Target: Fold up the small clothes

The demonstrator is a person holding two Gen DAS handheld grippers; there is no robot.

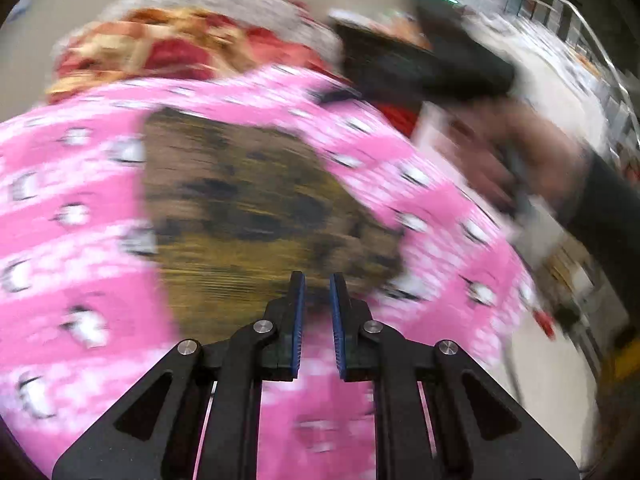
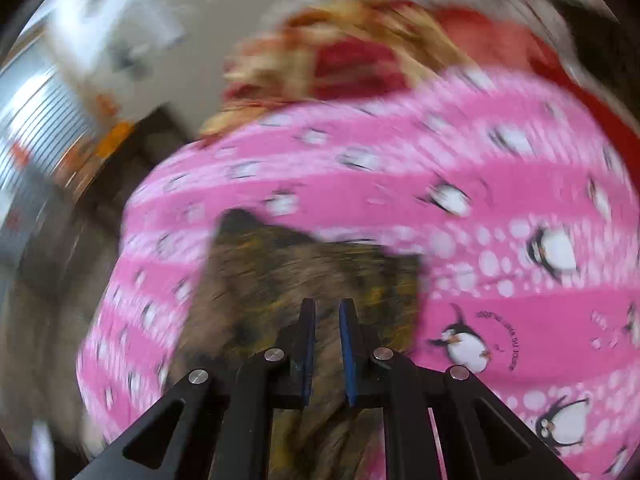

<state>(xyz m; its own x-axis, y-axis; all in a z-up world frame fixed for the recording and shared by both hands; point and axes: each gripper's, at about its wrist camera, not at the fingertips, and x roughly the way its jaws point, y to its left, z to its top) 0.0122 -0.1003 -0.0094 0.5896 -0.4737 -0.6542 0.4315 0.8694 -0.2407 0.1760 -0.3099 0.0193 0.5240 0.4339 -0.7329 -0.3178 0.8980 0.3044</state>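
The left hand-held gripper (image 1: 318, 280) sits nearest the lens, its blue pads a narrow gap apart with nothing clearly between them. The right hand-held gripper (image 2: 327, 306) looks the same; blur hides whether either nips cloth. Both hover over a brown garment (image 1: 248, 208) lying on a pink penguin cloth (image 1: 72, 208), with a red-and-gold heap (image 1: 160, 48) beyond it. To fold well, each should probably pinch one near corner of the garment and carry both corners forward together, keeping the edge taut. A pale floor (image 2: 224, 4) and a blurred room show behind.
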